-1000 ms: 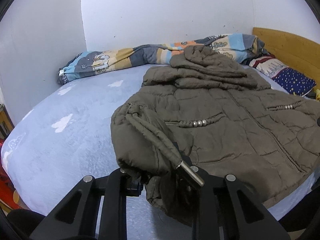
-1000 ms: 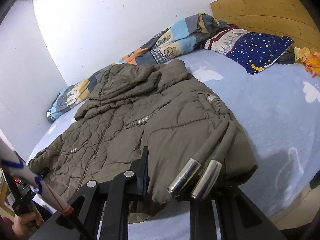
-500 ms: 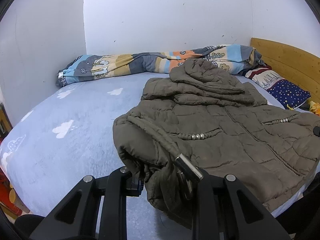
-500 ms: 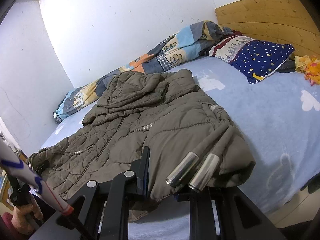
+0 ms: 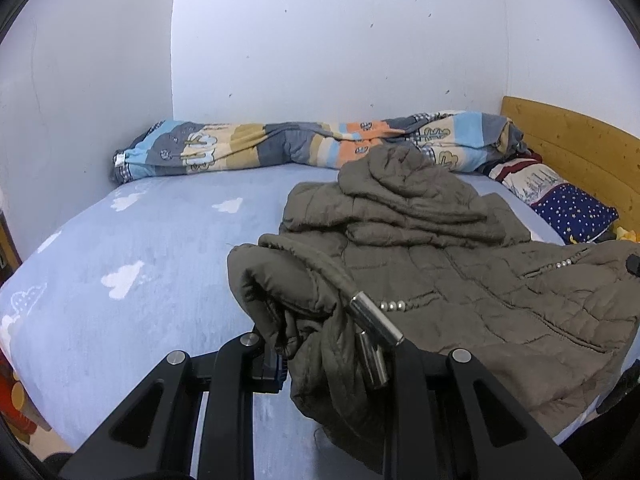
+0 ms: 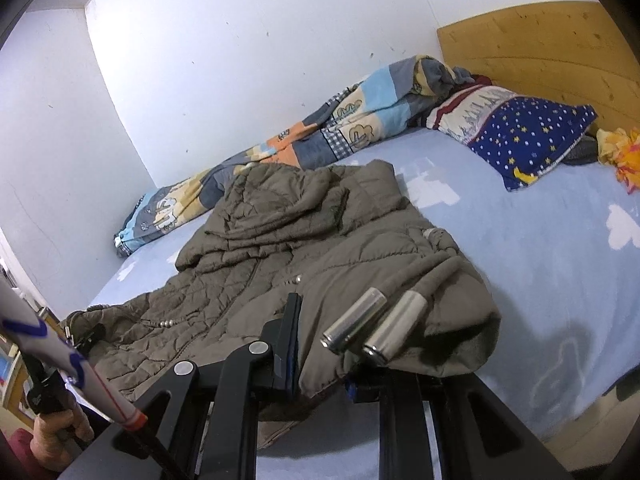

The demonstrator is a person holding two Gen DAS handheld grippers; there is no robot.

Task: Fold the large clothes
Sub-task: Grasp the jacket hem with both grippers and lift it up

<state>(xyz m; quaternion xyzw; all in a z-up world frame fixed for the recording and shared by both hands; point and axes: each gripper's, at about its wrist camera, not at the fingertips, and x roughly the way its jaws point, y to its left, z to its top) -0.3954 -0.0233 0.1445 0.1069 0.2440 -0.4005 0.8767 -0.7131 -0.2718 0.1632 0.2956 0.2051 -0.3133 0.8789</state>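
Observation:
An olive quilted hooded jacket (image 5: 460,264) lies spread on the light blue bed (image 5: 140,248), hood toward the wall. My left gripper (image 5: 336,356) is shut on the jacket's bottom left corner and lifts it off the sheet; drawcords with metal tips (image 5: 376,324) hang over the bunched cloth. In the right wrist view my right gripper (image 6: 320,380) is shut on the jacket's (image 6: 304,256) bottom right corner, with two metal cord tips (image 6: 372,328) lying on top. The left gripper (image 6: 86,338) also shows there, small, at the far hem.
A rolled patchwork quilt (image 5: 304,148) lies along the back wall. A starry blue pillow (image 6: 524,132) and an orange-yellow cloth (image 6: 624,152) lie by the wooden headboard (image 6: 540,48). The bed (image 6: 560,248) is bare to the right. A hand and a white pole (image 6: 60,356) are at lower left.
Both grippers have risen and drawn back, lifting the jacket's bottom corners further off the bed. The grips stay the same.

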